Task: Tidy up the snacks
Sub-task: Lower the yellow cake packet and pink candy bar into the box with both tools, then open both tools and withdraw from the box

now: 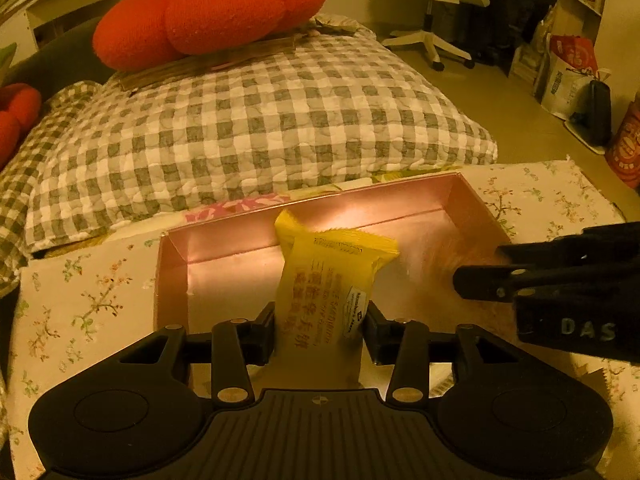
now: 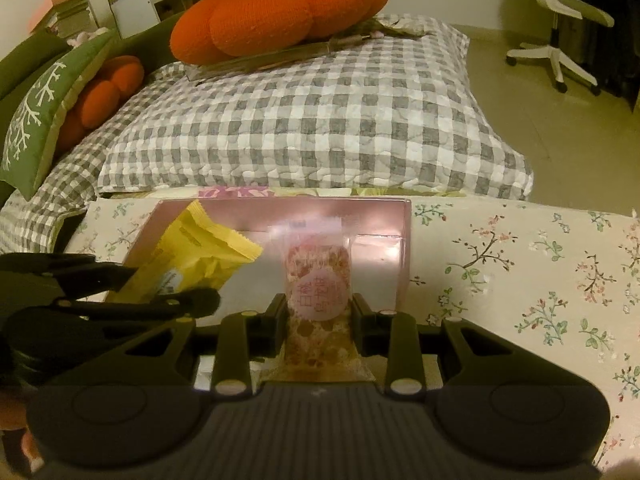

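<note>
My left gripper (image 1: 320, 330) is shut on a yellow snack packet (image 1: 328, 280) and holds it upright over the near side of an open pink box (image 1: 240, 232). My right gripper (image 2: 319, 322) is shut on a clear packet with a pink round label (image 2: 318, 288), held at the near edge of the same pink box (image 2: 384, 208). The yellow packet (image 2: 192, 260) and the left gripper's fingers (image 2: 176, 304) show at the left of the right wrist view. The right gripper's fingers (image 1: 520, 280) show at the right of the left wrist view.
The box sits on a floral tablecloth (image 2: 520, 280). Behind it lies a grey checked quilt (image 1: 260, 128) with an orange plush cushion (image 1: 208, 12) on top. A white office chair (image 1: 432, 0) and bags (image 1: 568, 76) stand on the floor at the right.
</note>
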The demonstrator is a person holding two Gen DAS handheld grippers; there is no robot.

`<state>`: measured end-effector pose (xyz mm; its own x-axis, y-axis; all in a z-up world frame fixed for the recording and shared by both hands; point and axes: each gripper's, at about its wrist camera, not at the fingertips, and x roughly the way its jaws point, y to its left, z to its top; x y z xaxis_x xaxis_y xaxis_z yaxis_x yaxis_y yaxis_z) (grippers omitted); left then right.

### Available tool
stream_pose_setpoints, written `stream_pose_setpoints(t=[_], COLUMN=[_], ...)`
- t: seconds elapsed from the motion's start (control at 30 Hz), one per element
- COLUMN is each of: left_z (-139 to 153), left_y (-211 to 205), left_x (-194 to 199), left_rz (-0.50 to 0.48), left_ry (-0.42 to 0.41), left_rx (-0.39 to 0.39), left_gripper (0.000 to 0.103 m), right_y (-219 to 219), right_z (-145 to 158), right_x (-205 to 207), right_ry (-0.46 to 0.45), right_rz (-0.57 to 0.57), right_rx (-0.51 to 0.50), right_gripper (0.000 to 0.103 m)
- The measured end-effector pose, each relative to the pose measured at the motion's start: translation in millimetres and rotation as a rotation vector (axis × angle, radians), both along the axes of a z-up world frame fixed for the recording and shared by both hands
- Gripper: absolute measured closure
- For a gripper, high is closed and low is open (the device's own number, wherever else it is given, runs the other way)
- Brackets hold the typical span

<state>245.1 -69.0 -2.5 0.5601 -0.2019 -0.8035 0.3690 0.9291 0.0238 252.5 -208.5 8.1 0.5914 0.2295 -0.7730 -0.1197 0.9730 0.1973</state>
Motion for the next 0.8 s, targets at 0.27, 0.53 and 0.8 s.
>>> stream_pose_setpoints(t=[0.27,0.53,0.8], left_z=[3,15,26], left_y=[7,10,23], left_x=[-6,-28,-60], left_rz=[0.007,-0.013,-0.009], left_ry=[0.01,0.012,0.025], left_rx=[-0.005,-0.005,-0.042], left_gripper=[0.04,0.03,0.025], right_y=[-1,-5,-10], right_z=[12,30,42], right_x=[-7,-24,-55], right_ry=[-0.033,-0.052,-0.051], right_rz=[-0.005,-0.003,-0.002], right_rx=[-0.028,-0.039,-0.054], right_gripper=[0.034,0.025,0.019])
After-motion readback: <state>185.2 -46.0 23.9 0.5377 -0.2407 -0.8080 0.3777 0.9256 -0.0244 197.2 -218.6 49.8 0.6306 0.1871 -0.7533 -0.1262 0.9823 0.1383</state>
